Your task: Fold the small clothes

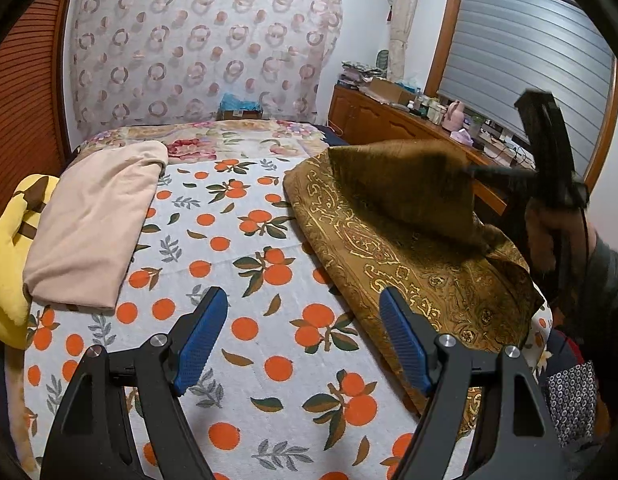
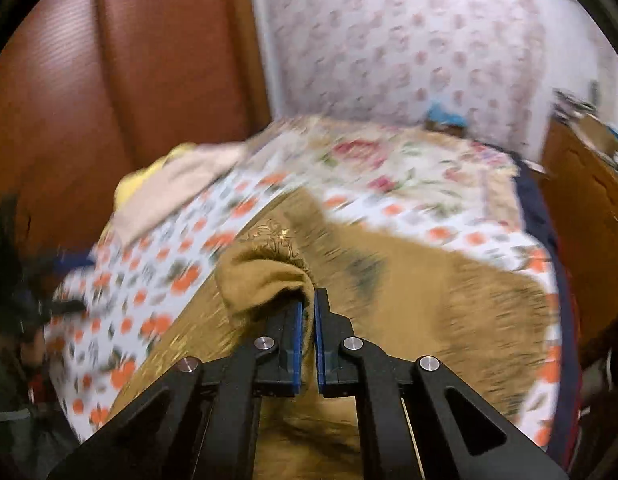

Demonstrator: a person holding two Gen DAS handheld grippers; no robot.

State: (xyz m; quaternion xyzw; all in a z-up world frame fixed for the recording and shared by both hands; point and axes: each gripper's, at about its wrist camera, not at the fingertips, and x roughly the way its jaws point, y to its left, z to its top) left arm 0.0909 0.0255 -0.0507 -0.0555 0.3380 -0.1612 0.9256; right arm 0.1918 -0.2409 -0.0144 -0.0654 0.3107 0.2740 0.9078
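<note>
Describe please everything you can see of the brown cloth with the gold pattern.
The brown cloth is a thin, soft-looking fabric in olive brown with gold paisley and scroll ornaments along its border. It lies on the right side of the orange-print bedsheet, reaching the bed's edge. One corner is lifted and folded over the rest, showing a plainer brown reverse. The right gripper is shut on that corner, its blue pads pinching the bunched fabric. The left gripper hangs open nearby and does not touch it.

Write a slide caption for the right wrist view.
Right gripper shut on a corner of the brown gold-patterned cloth, lifting it above the orange-print bedsheet.
</note>
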